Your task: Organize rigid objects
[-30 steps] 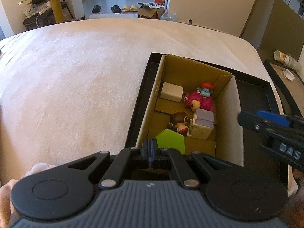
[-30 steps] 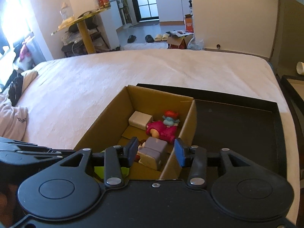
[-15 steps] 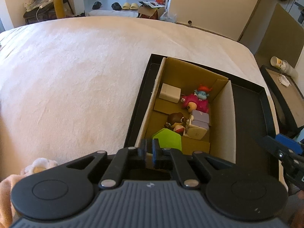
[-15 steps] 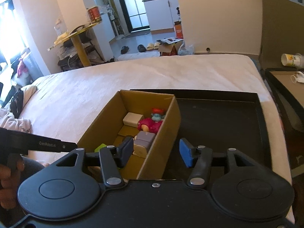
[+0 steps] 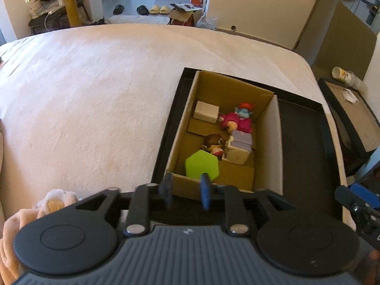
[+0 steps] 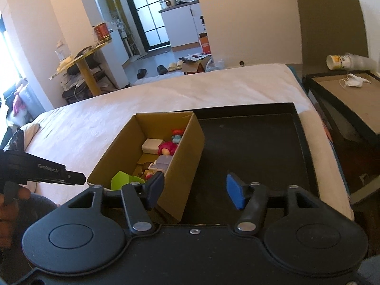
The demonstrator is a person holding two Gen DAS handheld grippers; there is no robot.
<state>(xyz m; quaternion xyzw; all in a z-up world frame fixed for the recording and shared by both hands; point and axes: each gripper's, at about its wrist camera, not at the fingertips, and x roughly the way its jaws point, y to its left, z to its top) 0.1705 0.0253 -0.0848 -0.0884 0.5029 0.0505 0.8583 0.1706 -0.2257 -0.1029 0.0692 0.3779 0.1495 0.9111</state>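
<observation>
Green hexagon block [image 5: 201, 166] lies in the near end of the cardboard box [image 5: 273, 142], beside the figurines. Box sits in the black tray [image 5: 301, 147] on the bed. My left gripper [image 5: 186, 191] has just been opening, nothing between. My right gripper [image 6: 196, 191] too, spread, empty.

Sunlit cream bed [image 5: 99, 90], yellow table [image 6: 80, 57] behind.
</observation>
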